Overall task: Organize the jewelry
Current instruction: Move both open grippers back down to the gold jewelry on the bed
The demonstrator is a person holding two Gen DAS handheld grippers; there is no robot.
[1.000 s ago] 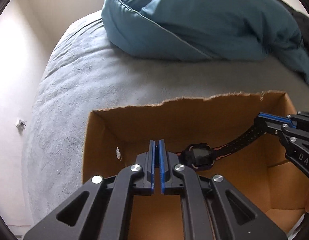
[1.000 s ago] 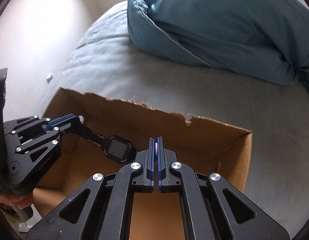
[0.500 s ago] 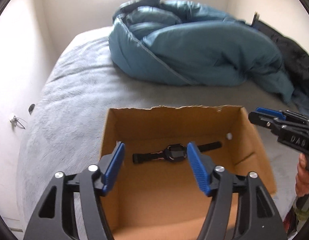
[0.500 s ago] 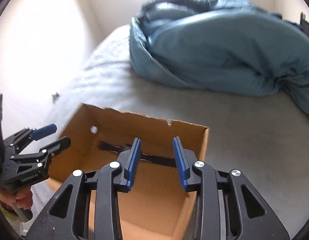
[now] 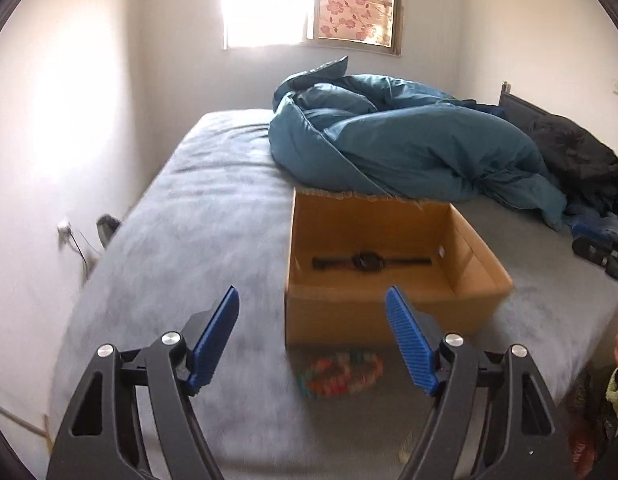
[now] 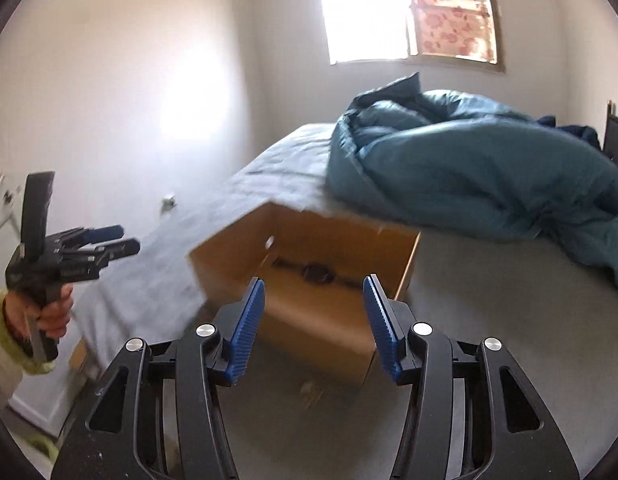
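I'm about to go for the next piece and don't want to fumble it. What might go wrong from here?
The colourful beaded piece lies on the grey bed cover right against the cardboard box front wall; the open left gripper may nudge the box while closing on it. The soft cover could let the beads sink, so the pads may pinch fabric. The view is blurred, so its exact shape is unclear.
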